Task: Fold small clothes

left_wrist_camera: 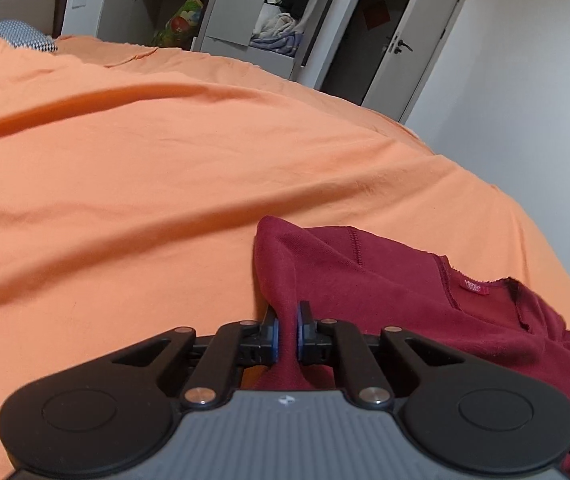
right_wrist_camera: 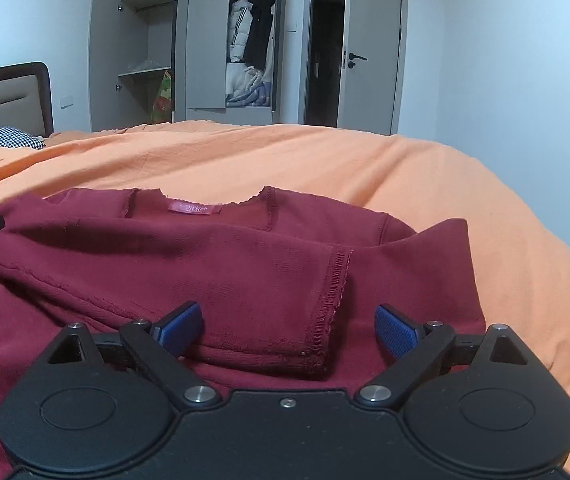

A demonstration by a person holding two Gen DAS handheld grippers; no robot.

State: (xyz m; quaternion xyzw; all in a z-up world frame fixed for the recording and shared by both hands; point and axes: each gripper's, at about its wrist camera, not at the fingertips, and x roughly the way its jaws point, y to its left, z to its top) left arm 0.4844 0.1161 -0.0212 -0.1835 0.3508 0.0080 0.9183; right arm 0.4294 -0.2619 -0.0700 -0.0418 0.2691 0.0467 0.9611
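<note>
The left gripper (left_wrist_camera: 287,334) pinches a raised fold of the maroon top (left_wrist_camera: 385,296), which lies on the orange bedspread (left_wrist_camera: 165,180). At three o'clock, the right gripper (right_wrist_camera: 288,330) hovers wide open, empty, over the folded sleeve (right_wrist_camera: 285,292).

An orange-sheeted bed (right_wrist_camera: 325,160) fills the lower view; a maroon top (right_wrist_camera: 213,264) lies spread on it toward 6 o'clock; a black-and-white checked pillow (right_wrist_camera: 9,138) rests at 9 o'clock.
</note>
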